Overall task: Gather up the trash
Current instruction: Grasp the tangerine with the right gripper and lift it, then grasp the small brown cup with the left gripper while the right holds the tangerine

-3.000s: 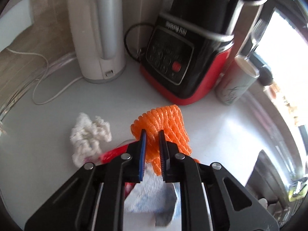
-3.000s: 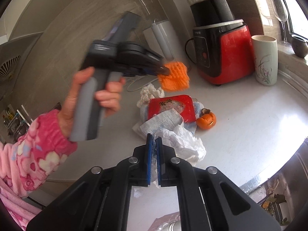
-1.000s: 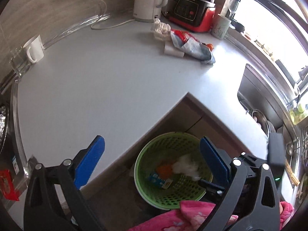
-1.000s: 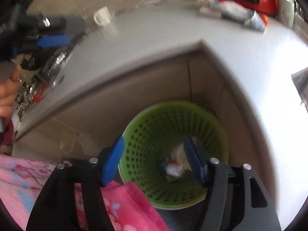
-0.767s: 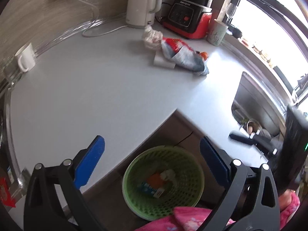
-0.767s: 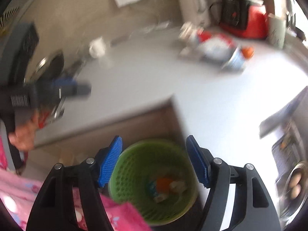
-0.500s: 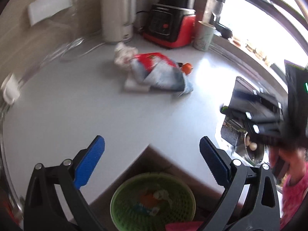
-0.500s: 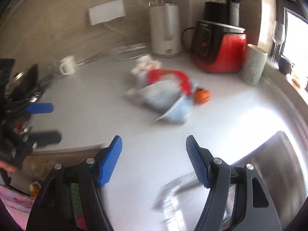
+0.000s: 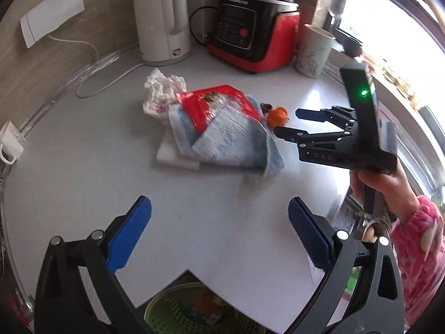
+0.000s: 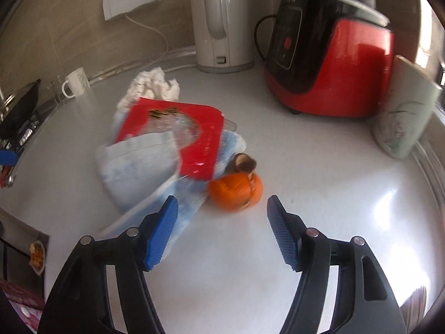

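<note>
A trash pile lies mid-counter: a red wrapper [image 9: 217, 103] [image 10: 172, 130] on a blue-white cloth [image 9: 222, 142] [image 10: 136, 172], with crumpled white tissue [image 9: 161, 89] [image 10: 153, 83] behind. An orange fruit remnant [image 9: 278, 115] [image 10: 236, 190] and a brown scrap [image 10: 244, 162] lie at its right edge. My right gripper [image 10: 222, 204] [image 9: 287, 122] is open, its jaws closing, with the orange remnant just ahead of the fingertips and untouched. My left gripper [image 9: 219, 208] stands wide open over bare counter, short of the pile. A green basket [image 9: 172, 311] with trash sits below the counter corner.
A white kettle [image 9: 161, 19], a red and black blender [image 9: 256, 36] and a patterned cup [image 9: 314, 53] line the back wall. A white mug [image 10: 75, 85] and a pan [image 10: 19, 105] are at the left. A hand in a pink sleeve [image 9: 417, 250] holds the right gripper.
Both grippers, earlier shut on an orange net and a white tissue, let them go over the green basket. Both have since swung back over the counter toward the pile.
</note>
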### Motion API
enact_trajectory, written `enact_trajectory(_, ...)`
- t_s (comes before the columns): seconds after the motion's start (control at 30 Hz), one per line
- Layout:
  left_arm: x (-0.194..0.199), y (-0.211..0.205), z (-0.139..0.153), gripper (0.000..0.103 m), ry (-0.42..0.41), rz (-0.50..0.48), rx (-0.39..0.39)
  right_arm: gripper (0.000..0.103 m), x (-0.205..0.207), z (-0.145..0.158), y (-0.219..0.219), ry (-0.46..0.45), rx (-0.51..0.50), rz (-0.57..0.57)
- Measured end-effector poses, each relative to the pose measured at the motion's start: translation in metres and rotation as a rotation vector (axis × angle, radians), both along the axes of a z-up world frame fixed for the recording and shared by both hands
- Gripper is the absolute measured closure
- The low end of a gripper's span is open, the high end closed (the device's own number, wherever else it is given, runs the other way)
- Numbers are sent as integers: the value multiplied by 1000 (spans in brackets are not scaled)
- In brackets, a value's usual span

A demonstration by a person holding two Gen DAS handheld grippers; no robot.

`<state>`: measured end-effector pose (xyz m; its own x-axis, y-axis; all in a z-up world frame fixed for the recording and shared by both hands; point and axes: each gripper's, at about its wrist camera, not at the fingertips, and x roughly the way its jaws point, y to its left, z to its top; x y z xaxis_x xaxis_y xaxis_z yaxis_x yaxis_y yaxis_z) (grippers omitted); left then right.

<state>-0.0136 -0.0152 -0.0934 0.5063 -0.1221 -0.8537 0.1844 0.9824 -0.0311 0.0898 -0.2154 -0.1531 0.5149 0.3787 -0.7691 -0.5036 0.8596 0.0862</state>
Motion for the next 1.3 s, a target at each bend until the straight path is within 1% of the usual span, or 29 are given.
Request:
enact_trajectory(0.03,5,0,1,9,1,13,1,40,6,-4,0,6,-1,10)
enact_trajectory(0.13,17,0,2,9,1,30,1,47,17,-13,-1,21,-8,39)
enact_trajectory(0.2,27,-2,5,9,-1,37,-4,57,21,-17,-1,26,-6,58)
enact_trajectory(0.27,37,-6,7,9,-7,34,-8,64,23,-17,-2,24,8,74)
enact_trajectory(0.4,55,-19,11,9,-19,-4,-8,67,18,-11,-10,6,22,75)
enact_trajectory(0.53,76,-39,10,9,-7,-60,-61,67,6,0,-36,-14,59,9)
enact_trajectory(0.57,82,-48,8,9,-7,-89,-76,67,3,3,-43,-19,63,-8)
enact_trajectory(0.6,88,-57,7,9,-17,-116,-74,67,-1,5,-53,-22,73,-30)
enact_trajectory(0.67,95,-77,5,9,-55,-207,-41,67,-11,10,-72,-25,99,-68)
enact_trajectory(0.73,103,-96,1,9,-75,-346,3,67,-20,14,-88,-24,115,-97)
enact_trajectory(0.77,109,-107,-3,9,-69,-445,22,67,-26,16,-96,-28,117,-110)
enact_trajectory(0.87,126,-124,-15,9,-70,-618,98,67,-42,19,-113,-29,133,-131)
enact_trajectory(0.9,134,-127,-21,9,-43,-679,111,67,-45,19,-115,-28,137,-133)
enact_trajectory(0.97,151,-134,-32,13,0,-750,154,67,-53,19,-122,-29,147,-137)
enact_trajectory(1.03,165,-138,-41,18,35,-792,185,67,-56,19,-125,-26,156,-138)
enact_trajectory(1.17,182,-145,-56,29,99,-891,213,67,-60,18,-128,-25,184,-141)
enact_trajectory(1.27,185,-149,-61,32,131,-945,219,66,-61,19,-130,-32,208,-147)
enact_trajectory(1.3,186,-149,-62,35,136,-959,226,66,-60,21,-131,-36,214,-150)
